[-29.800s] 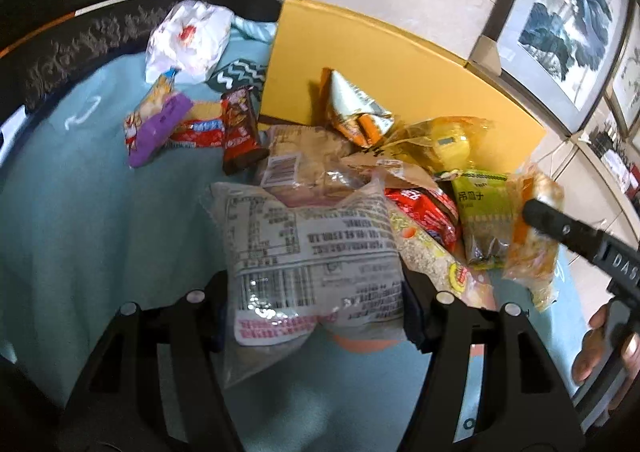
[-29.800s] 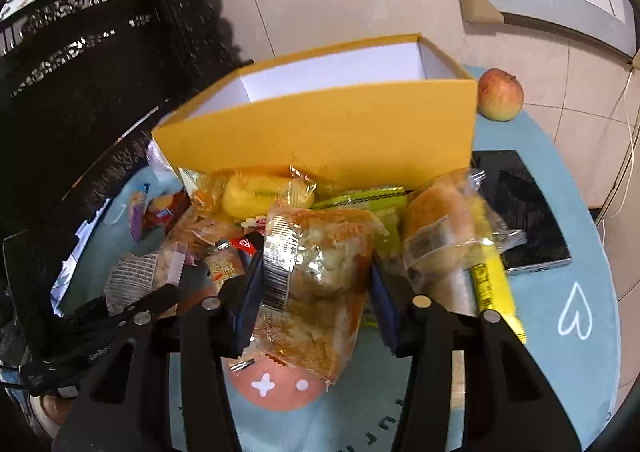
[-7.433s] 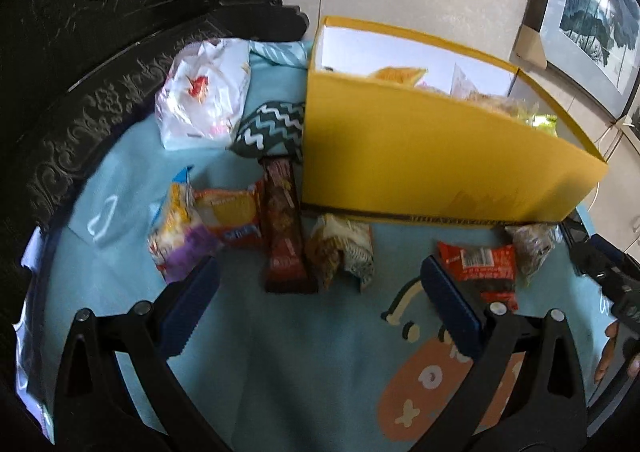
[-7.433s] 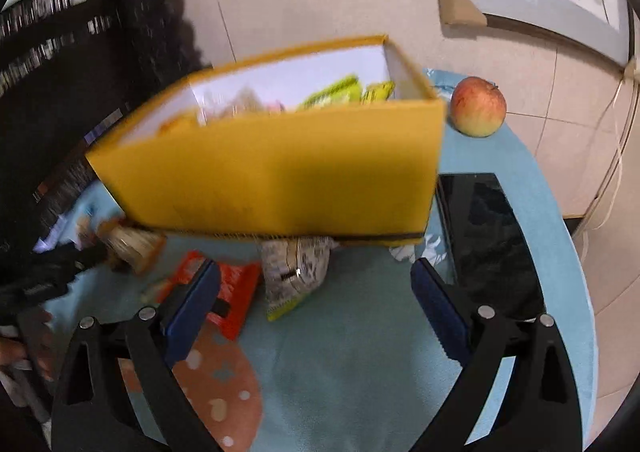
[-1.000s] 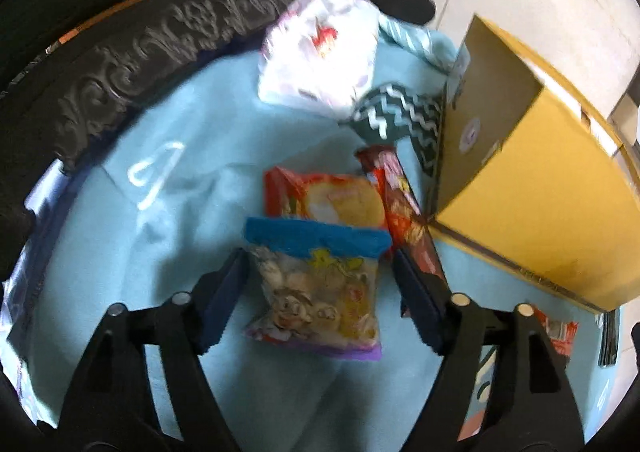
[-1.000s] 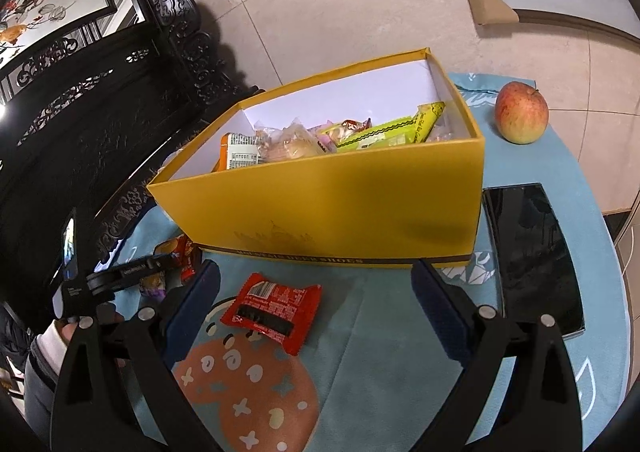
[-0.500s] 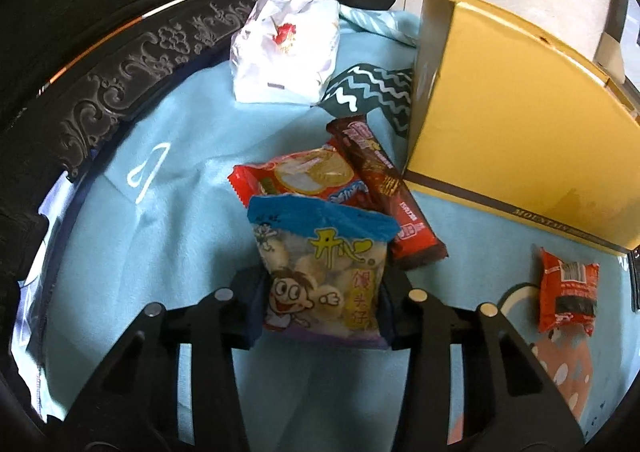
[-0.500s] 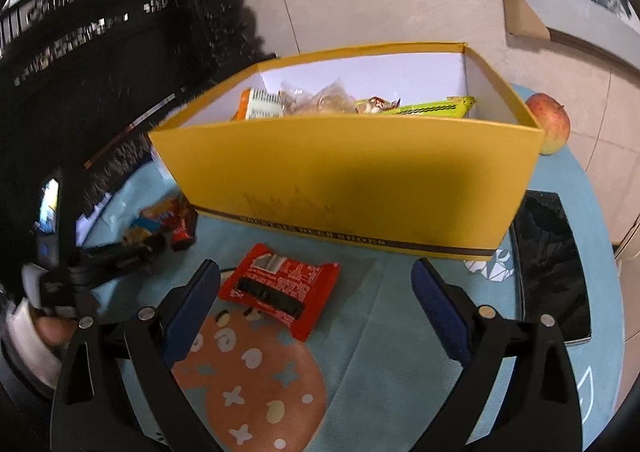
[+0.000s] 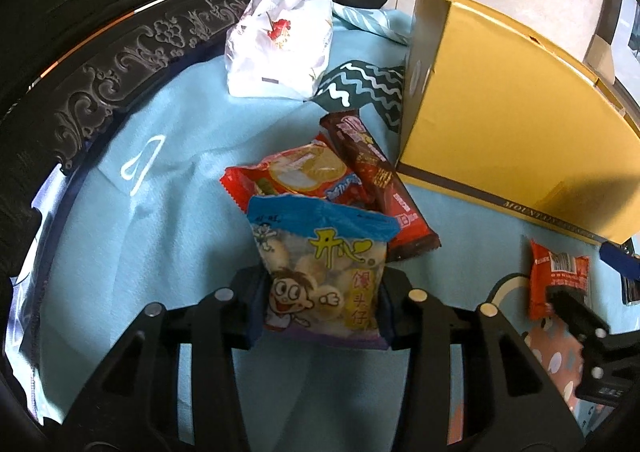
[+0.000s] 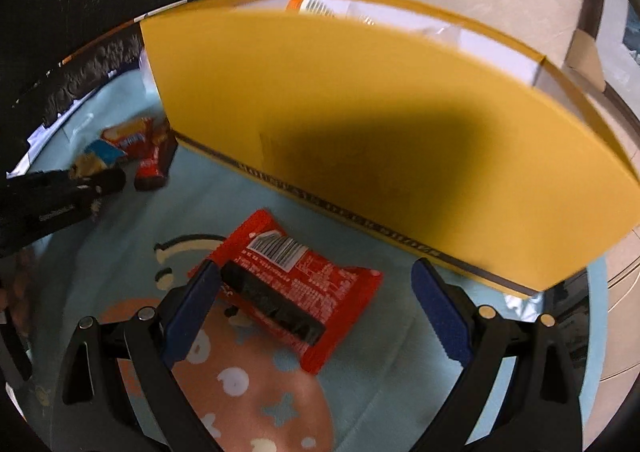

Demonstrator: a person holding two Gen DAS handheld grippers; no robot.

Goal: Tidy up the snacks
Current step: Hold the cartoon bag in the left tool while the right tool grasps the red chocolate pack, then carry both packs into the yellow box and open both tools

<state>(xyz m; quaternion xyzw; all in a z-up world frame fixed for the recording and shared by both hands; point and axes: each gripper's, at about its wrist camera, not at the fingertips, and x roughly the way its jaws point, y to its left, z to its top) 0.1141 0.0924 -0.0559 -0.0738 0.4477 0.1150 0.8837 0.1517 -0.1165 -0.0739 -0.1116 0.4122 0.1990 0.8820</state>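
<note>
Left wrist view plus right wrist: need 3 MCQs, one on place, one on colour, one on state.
1. Where is the red packet?
A. in the box
B. on the mat before the box
C. on the white bag
2. What colour is the box?
A. yellow
B. green
C. white
3. What state are the left tongs in?
A. open, empty
B. shut on the blue-topped bag
C. shut on the brown bar

B: it lies on the mat between the open right tongs.
A: its walls are yellow.
B: the blue-topped bag is pinched between them.
</note>
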